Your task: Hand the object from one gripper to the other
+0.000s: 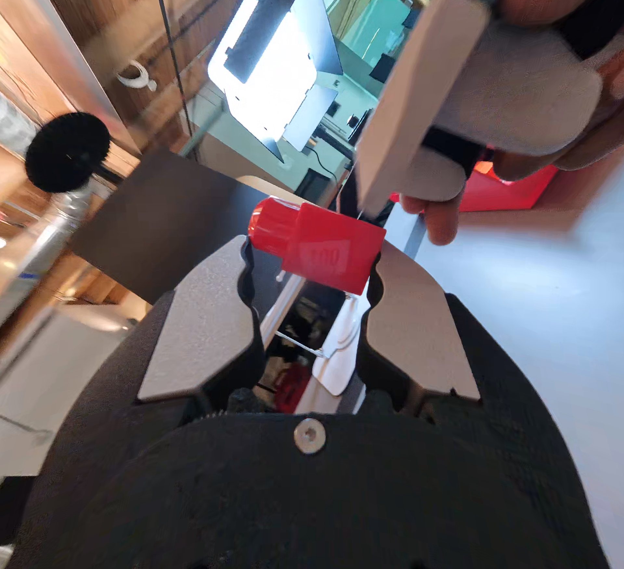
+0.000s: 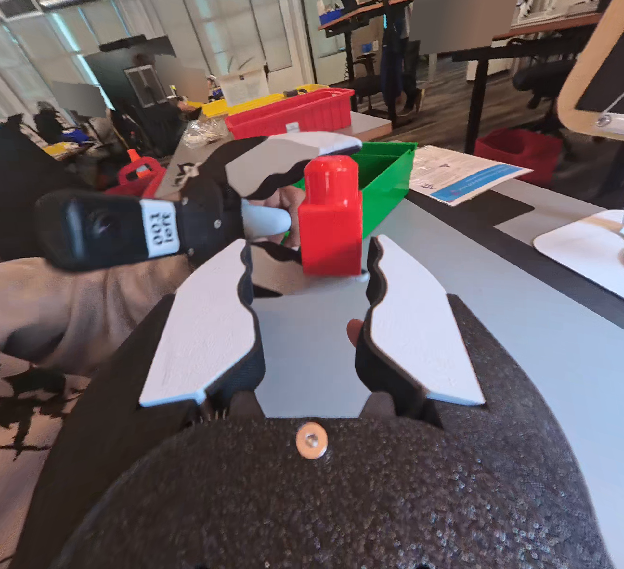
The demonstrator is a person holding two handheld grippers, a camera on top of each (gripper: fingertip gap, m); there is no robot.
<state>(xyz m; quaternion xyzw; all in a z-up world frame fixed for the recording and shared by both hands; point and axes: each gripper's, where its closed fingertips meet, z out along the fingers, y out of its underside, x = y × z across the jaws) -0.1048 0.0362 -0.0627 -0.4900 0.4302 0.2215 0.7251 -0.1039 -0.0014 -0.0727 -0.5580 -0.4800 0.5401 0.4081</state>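
Observation:
A red block with a round stud (image 1: 317, 245) is clamped end to end between the tips of my left gripper (image 1: 314, 242), held in the air above the grey table (image 2: 506, 333). In the right wrist view the block (image 2: 331, 232) stands stud up, with the left gripper's fingers (image 2: 290, 151) above and below it. My right gripper (image 2: 309, 249) is open and empty. Its fingertips are just short of the block's lower half and do not touch it. In the left wrist view, one right finger (image 1: 415, 97) shows edge-on just above the block, with a hand behind it.
A green bin (image 2: 388, 181) stands on the table right behind the block. A red bin (image 2: 297, 114) and yellow bins sit farther back. Printed sheets (image 2: 466, 171) and a white pad (image 2: 591, 249) lie to the right. A sleeve (image 2: 84, 309) fills the left.

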